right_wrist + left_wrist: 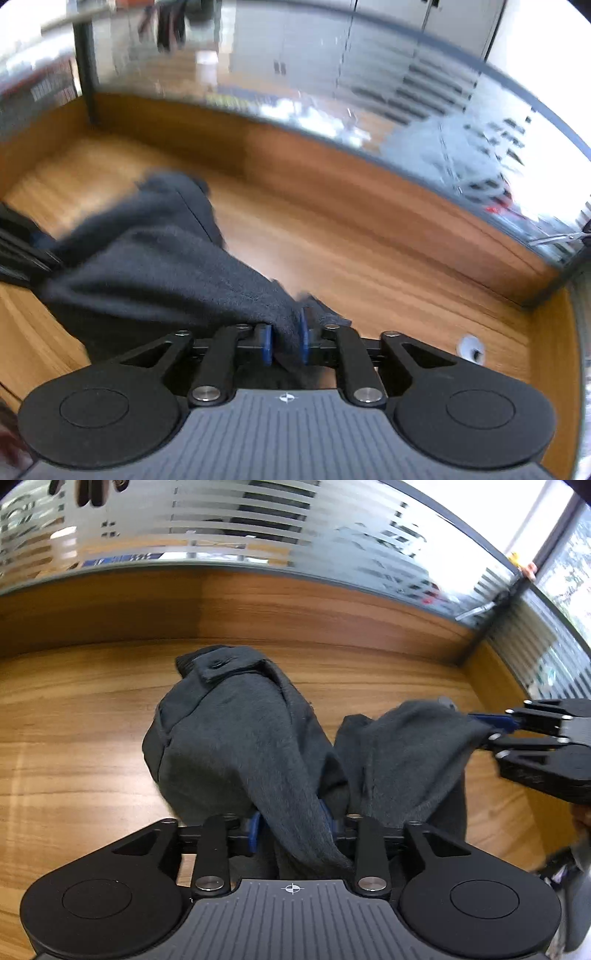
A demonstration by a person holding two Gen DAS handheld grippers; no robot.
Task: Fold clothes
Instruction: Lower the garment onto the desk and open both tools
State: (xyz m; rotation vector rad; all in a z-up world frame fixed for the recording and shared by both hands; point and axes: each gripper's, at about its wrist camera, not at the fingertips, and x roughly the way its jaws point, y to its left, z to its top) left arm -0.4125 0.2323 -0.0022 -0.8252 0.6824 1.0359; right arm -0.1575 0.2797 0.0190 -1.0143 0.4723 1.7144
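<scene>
A dark grey fleece garment with a buttoned flap at its far end lies bunched on the wooden table. My left gripper is shut on a thick fold of it, and the cloth fills the gap between the blue pads. At the right edge of the left wrist view my right gripper pinches another lifted part. In the right wrist view the garment stretches leftwards from my right gripper, whose blue pads press on a bunched edge. The left gripper shows dimly at the far left.
A raised wooden ledge with a frosted striped glass partition runs along the back and right sides of the table. A small white round fitting sits in the tabletop near the right edge.
</scene>
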